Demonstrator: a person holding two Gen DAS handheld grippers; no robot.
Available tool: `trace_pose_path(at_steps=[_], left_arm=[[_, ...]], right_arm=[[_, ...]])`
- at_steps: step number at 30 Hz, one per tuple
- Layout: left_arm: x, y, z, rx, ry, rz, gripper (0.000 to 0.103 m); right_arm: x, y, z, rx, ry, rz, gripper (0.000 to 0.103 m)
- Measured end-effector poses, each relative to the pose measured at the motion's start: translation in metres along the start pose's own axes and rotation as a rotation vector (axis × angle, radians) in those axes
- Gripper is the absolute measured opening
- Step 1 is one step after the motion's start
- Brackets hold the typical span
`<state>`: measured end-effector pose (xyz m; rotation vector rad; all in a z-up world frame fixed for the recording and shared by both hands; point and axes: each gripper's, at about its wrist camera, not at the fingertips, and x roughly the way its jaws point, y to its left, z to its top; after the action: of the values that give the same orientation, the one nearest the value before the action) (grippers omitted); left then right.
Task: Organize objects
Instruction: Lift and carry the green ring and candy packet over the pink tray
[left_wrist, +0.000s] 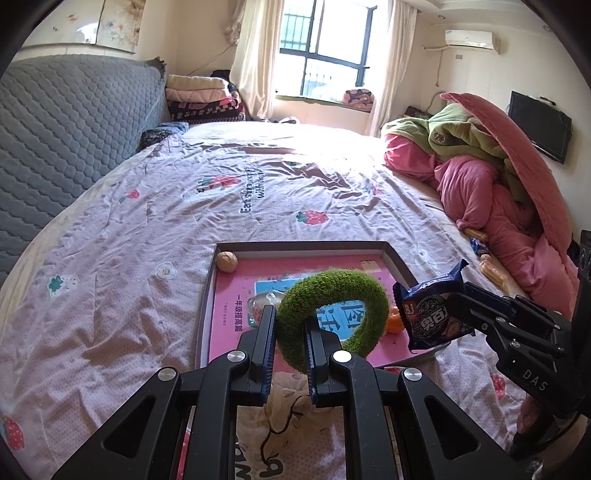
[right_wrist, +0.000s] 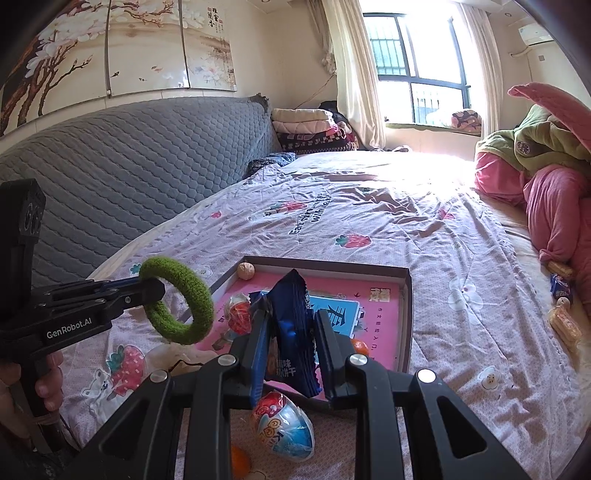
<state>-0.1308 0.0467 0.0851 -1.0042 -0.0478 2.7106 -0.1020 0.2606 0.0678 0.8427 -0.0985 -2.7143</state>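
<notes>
Left hand-held gripper (left_wrist: 290, 343): clenched on the fuzzy green ring (left_wrist: 332, 314), held in the air over the near edge of the tray (left_wrist: 400, 262).
Right hand-held gripper (right_wrist: 290, 345): grasping a dark blue biscuit packet (right_wrist: 291, 332) upright between its fingers, also above the tray's near side.
Already in the tray: a walnut (left_wrist: 226, 261) in the far left corner, a clear-wrapped sweet (right_wrist: 238, 314) and a small orange piece (left_wrist: 394, 322) on the pink printed lining.
Still outside, as I judge it: a foil-wrapped toy egg (right_wrist: 282, 424) on the bed (left_wrist: 147, 258) just before the tray, and wafer packs (right_wrist: 563, 325) plus a small blue packet (right_wrist: 559, 286) well apart by the pink quilt (left_wrist: 480, 192).
Progress: partway; two things in hand not yet set down, several left.
Writing: "GenRobot.AI" on the left gripper body; "DAS" on the right; the sheet reads roughly "Eat strawberry with…"; Chinese characters on the packet and lining, mostly unreadable.
</notes>
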Motion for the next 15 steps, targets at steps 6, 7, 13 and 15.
trace_pose_path(at_steps=[6, 7, 13, 15], left_arm=[[0.006, 0.004, 0.000, -0.005, 0.004, 0.011, 0.014], [0.008, 0.005, -0.001, -0.007, 0.005, 0.011, 0.014], [0.019, 0.012, -0.004, -0.020, 0.012, 0.024, 0.014], [0.023, 0.013, -0.005, -0.024, 0.019, 0.025, 0.014]], right_arm=[[0.002, -0.005, 0.001, 0.006, 0.000, -0.008, 0.025], [0.002, -0.006, 0.001, 0.008, 0.001, -0.008, 0.025], [0.006, -0.010, 0.000, 0.012, 0.006, -0.016, 0.025], [0.007, -0.011, -0.002, 0.014, 0.010, -0.019, 0.025]])
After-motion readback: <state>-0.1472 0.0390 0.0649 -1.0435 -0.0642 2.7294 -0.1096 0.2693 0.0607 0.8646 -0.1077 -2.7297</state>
